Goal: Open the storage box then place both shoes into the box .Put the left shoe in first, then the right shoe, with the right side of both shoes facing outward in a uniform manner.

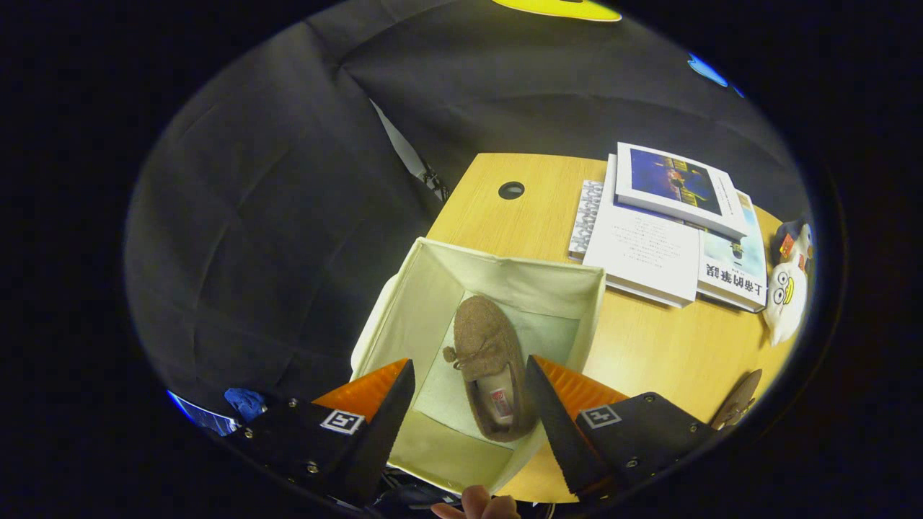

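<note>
The gripper hovers above the open box with its fingers spread wide and nothing between them. One brown shoe lies flat on the box floor, just ahead of the fingers, toe pointing away from them. The second shoe rests on the counter beyond the right finger, with stacked books and a plush toy farther off.

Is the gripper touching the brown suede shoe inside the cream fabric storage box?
Apart. In the gripper view the gripper is open; the brown suede shoe lies on the floor of the cream fabric storage box, with box floor showing beside both fingers.
</note>
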